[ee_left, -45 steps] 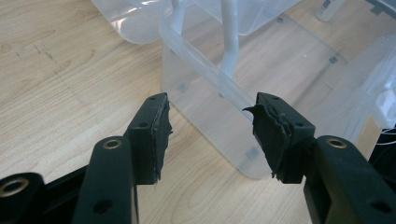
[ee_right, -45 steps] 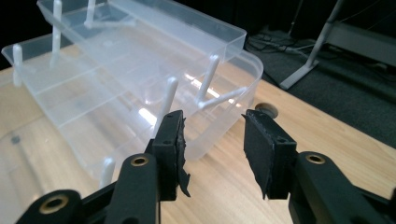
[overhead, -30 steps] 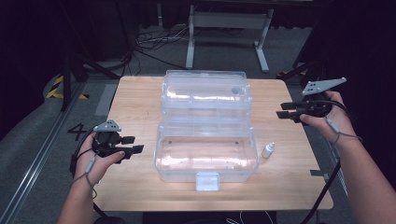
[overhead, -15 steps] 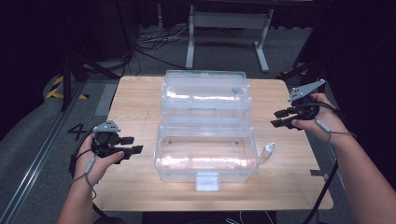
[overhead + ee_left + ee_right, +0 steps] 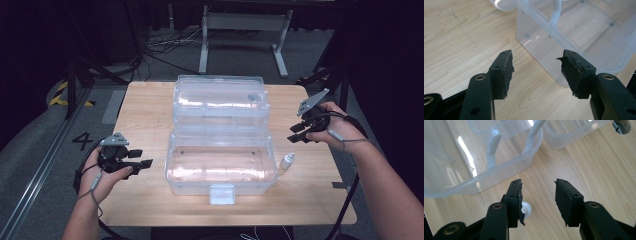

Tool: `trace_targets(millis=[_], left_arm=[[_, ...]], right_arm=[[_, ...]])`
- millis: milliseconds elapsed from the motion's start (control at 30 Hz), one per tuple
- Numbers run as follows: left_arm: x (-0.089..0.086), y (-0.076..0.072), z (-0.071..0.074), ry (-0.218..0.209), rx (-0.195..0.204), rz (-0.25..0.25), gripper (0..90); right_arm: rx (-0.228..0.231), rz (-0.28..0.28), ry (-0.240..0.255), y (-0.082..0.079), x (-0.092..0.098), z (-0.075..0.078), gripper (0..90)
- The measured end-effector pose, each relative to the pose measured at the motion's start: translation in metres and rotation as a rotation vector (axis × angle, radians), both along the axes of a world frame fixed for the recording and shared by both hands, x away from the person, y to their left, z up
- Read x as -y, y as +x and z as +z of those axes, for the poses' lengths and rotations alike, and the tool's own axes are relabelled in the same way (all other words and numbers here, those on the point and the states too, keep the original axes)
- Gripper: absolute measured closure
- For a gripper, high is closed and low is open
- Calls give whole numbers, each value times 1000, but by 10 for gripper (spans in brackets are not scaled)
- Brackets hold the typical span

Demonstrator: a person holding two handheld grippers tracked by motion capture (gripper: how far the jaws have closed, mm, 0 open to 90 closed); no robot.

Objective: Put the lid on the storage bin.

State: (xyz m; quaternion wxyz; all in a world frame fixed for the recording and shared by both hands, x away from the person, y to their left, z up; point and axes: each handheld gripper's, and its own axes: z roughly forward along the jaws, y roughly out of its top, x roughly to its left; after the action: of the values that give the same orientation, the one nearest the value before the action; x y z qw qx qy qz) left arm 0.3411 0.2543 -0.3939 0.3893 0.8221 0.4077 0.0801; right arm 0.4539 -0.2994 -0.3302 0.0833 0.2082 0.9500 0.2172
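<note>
Two grippers were in hand over the wooden bench [image 5: 150, 100] at inspection. Against the frame of a second before, the right gripper [image 5: 299, 133] had come down and inward from the far right edge toward the clear plastic box [image 5: 220, 165], and now stood above the bench just beyond the small white bottle [image 5: 286, 161]. The left gripper [image 5: 141, 158] was in the same place near the front left of the bench as before. Box and bottle lay unmoved between frames.

Left gripper: its jaws had just been opening a little further and stood wide apart. Nothing lay between them. In the left gripper view [image 5: 536, 65] they pointed at the near corner of the box [image 5: 574, 37], short of it and not touching it, with bare wood beneath.

Right gripper: its jaws stood about half apart and held nothing. In the right gripper view [image 5: 537, 192] the white cap of the bottle [image 5: 526, 210] showed below, just beside and partly behind the left-hand jaw; contact could not be judged. The box wall [image 5: 499, 170] lay ahead of the jaws, apart from them.

The box stood at the middle of the bench with its lid thrown back away from the person. The bottle stood upright on the bench just beside the box's front right corner.
</note>
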Motion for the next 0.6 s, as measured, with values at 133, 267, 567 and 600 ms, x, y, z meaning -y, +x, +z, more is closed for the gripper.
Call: trace_targets(millis=[133, 267, 567, 600], left_arm=[[0, 1, 0, 1, 3, -1, 432], [0, 1, -1, 5, 1, -1, 432], [-1, 3, -1, 1, -3, -1, 432], [-1, 3, -1, 1, -3, -1, 432]], right_arm=[[-12, 19, -34, 1, -4, -4, 573], [-31, 31, -66, 1, -6, -9, 573], [-74, 67, -135, 0, -10, -21, 571], [-74, 67, -135, 0, -10, -21, 571]])
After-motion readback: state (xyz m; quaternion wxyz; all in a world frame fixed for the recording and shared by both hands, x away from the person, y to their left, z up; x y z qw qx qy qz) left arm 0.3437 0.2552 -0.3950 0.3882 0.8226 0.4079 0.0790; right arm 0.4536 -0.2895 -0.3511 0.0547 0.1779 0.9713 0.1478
